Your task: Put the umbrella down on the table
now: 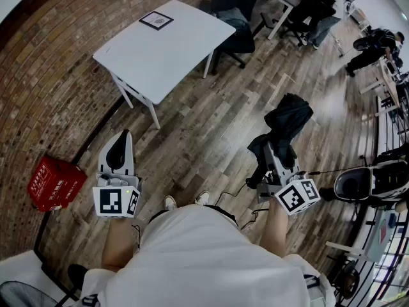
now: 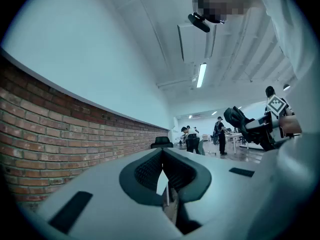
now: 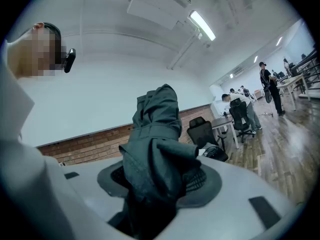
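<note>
This looks like the carrying step. The right gripper [image 1: 279, 151] pinches the folded dark umbrella [image 1: 289, 121], jaws clamped on its cloth, out over the wooden floor [image 1: 211, 126]. That is well apart from the white table [image 1: 172, 56], far off to the left. The left gripper [image 1: 121, 147] holds nothing; its jaws look pressed together, though a sliver of light shows lower down. Next, I'd judge, the umbrella must be walked to the tabletop, lowered flat and released.

The umbrella [image 1: 289, 117] is black, the table [image 1: 172, 50] white, the crate [image 1: 54, 183] red.
</note>
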Tool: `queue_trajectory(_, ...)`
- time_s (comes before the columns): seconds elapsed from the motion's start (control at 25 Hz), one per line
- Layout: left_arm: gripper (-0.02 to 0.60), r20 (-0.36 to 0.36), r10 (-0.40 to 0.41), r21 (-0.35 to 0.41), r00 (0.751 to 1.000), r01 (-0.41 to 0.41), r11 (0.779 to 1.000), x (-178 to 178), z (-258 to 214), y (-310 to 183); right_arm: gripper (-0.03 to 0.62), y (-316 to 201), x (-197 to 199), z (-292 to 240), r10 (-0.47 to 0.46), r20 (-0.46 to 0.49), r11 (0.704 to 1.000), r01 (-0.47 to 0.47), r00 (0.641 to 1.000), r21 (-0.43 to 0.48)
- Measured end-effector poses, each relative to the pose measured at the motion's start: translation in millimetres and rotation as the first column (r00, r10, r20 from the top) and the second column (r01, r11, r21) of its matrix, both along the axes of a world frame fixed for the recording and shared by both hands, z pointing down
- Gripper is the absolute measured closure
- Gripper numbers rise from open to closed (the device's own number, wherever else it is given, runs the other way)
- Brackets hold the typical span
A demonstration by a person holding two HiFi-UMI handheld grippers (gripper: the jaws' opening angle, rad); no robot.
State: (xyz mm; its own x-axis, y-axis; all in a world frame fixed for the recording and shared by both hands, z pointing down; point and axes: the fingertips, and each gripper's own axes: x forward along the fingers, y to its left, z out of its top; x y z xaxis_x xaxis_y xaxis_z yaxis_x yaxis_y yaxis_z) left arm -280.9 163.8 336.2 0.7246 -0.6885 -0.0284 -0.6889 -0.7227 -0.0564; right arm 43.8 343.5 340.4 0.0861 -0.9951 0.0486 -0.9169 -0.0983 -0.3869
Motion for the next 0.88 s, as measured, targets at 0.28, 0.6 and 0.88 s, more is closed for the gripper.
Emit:
queue_trajectory(0.28, 0.558, 0.018, -0.008, -0.004, 1.000, 0.008, 1.000, 26, 4, 11, 0.361, 3, 22, 12, -0.028, 0.041, 1.000, 0.028, 0.999, -0.008)
queue_trajectory(0.6, 0.558, 0.054, -0.050, 0.015, 0.997, 0.049, 0.999, 59, 3, 24, 0.359, 7, 51, 26, -0.080, 0.040, 0.997, 0.080, 0.996, 0.017)
queue_trajectory(0.88, 0.558, 0.089, -0.065, 0.007, 0.994, 0.065, 0.998, 82, 14, 43, 0.359, 7, 69, 43, -0.131, 0.079, 0.991, 0.129, 0.988, 0.030)
